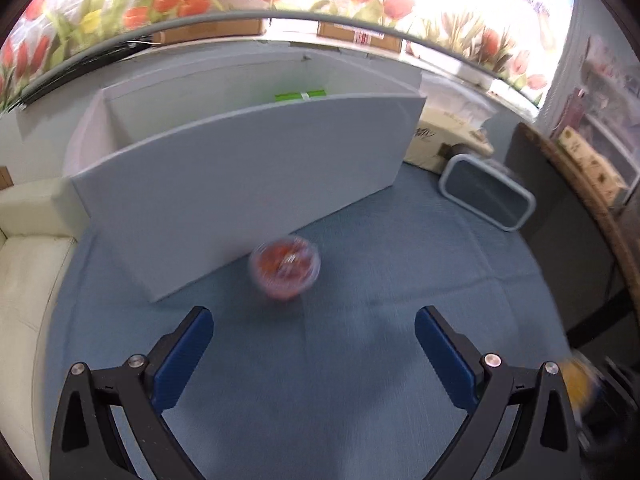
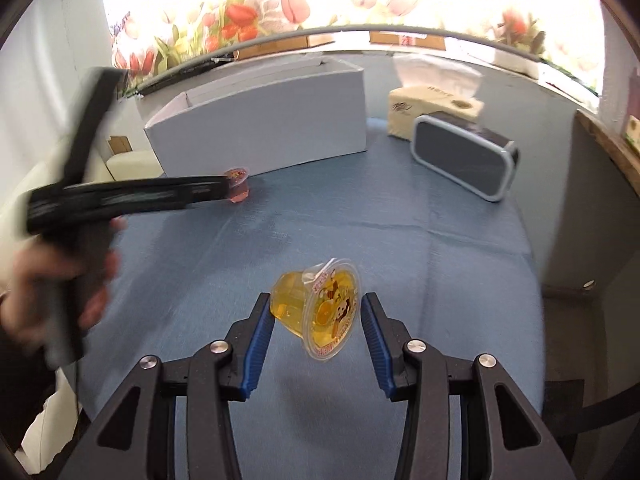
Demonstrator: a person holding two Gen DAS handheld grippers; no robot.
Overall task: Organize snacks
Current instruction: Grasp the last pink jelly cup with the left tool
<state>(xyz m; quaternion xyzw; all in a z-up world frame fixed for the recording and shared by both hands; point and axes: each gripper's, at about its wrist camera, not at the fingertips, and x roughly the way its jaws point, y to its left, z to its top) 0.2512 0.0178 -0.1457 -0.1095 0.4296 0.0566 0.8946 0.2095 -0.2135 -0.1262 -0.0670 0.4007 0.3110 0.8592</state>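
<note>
The blue cloth [image 2: 400, 240] is carrying a white box [image 1: 240, 184] at the back. The left gripper [image 1: 314, 344], jaws wide apart, is aiming at the red jelly cup [image 1: 285, 267] standing just beside the box's front wall. The right gripper [image 2: 318, 334], jaws apart, is straddling the tipped yellow jelly cup [image 2: 320, 308] without clamping. This looks like the pickup step for 2 cups; next, each gripper likely needs to close, then lift toward the box.
</note>
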